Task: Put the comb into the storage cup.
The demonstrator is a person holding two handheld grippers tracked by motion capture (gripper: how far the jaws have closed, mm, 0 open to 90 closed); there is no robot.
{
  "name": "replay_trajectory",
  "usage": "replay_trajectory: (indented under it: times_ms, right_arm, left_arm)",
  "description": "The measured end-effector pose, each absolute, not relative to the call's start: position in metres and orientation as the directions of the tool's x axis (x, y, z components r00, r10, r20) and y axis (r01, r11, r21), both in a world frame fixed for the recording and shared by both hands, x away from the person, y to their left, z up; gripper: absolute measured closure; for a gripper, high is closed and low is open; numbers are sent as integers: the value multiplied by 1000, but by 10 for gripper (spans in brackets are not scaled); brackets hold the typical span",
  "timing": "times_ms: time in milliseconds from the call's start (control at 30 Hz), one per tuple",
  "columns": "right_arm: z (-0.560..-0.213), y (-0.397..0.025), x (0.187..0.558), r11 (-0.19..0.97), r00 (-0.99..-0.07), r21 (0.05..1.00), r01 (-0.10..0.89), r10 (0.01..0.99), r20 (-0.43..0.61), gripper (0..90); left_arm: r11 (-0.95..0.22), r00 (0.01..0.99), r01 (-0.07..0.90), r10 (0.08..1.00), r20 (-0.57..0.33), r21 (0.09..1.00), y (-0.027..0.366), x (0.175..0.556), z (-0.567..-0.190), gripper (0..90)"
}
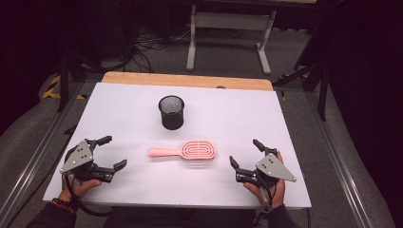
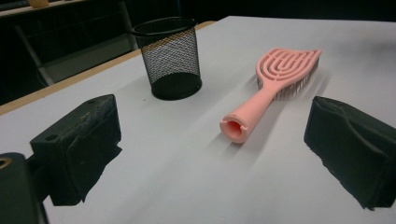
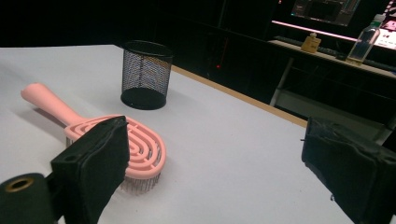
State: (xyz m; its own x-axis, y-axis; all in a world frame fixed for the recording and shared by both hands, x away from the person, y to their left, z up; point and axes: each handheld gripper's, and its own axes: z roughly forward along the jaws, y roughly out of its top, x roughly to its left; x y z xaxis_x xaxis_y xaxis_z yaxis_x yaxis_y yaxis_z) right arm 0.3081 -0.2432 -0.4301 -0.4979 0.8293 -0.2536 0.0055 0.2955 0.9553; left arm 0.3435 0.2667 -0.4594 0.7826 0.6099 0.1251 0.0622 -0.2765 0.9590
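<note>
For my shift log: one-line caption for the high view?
Open left gripper and right gripper flank a pink hairbrush before a black mesh cup.

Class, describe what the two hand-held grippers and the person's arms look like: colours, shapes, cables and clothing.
Each gripper, left gripper and right gripper, is black, topped by a grey three-cornered plate with small holes, and trails a black cable. The fingers are blocky black pads with worn surfaces. The person wears dark sleeves and a beaded bracelet on the left wrist.
</note>
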Motion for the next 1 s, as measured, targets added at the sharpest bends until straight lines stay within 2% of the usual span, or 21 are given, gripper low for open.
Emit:
replay_trajectory:
  times_ms: [600, 667, 1000]
  right_arm:
    - [-438, -241, 318, 314, -517, 948, 46, 820, -246, 89]
    - [-437, -243, 317, 282, -530, 958, 59, 822, -209, 90]
    - [-434, -246, 317, 278, -509, 960, 41, 832, -220, 101]
  left_arm:
    - [-320, 795, 110, 596, 110, 941, 265, 352, -460, 65]
    - [-324, 796, 109, 594, 112, 940, 263, 353, -458, 72]
    - [-384, 805, 140, 581, 121, 913, 255, 366, -450, 92]
